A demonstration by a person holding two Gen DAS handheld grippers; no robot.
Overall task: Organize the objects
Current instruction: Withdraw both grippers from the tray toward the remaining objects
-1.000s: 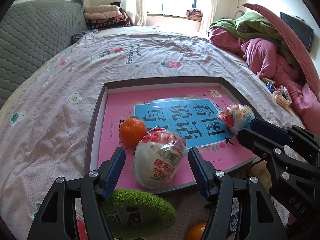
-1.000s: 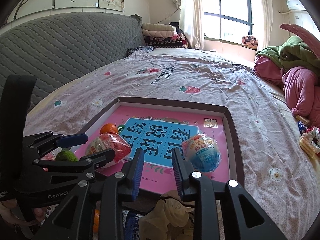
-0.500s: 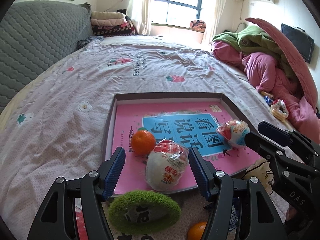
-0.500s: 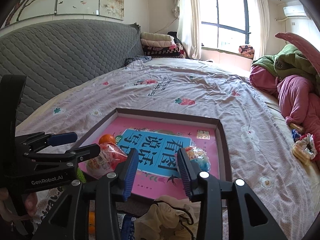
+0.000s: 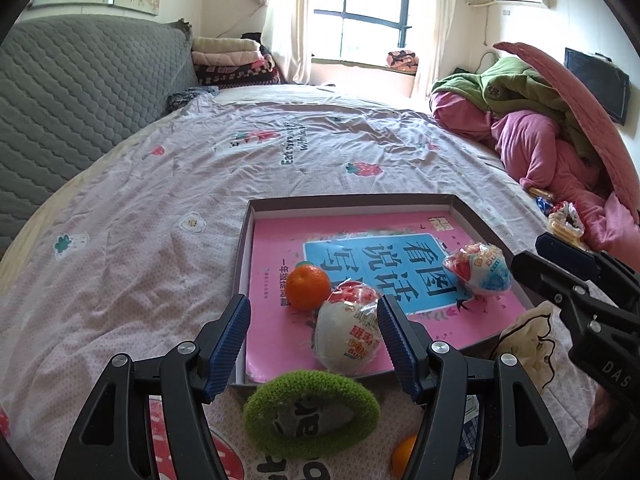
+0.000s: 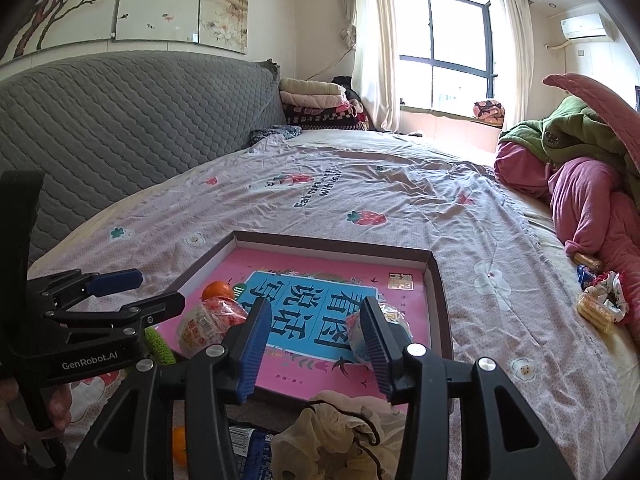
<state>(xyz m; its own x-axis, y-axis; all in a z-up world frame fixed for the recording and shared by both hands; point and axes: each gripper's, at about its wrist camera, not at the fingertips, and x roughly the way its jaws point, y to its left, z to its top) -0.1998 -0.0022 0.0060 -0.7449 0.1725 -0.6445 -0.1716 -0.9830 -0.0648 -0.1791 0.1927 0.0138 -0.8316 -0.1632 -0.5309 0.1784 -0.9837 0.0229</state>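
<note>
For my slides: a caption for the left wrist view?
Open left gripper above a shallow box holding an orange and two wrapped snacks.

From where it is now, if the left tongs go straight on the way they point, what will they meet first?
Probably the white-and-red wrapped snack in the tray: it lies on the pink book just ahead of the open left tongs, toward their right finger. The orange lies beyond it; depth is unclear.

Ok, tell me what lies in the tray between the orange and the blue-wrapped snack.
In the left wrist view, the red-and-white wrapped snack lies between the orange and the blue-wrapped snack, on the pink book.
</note>
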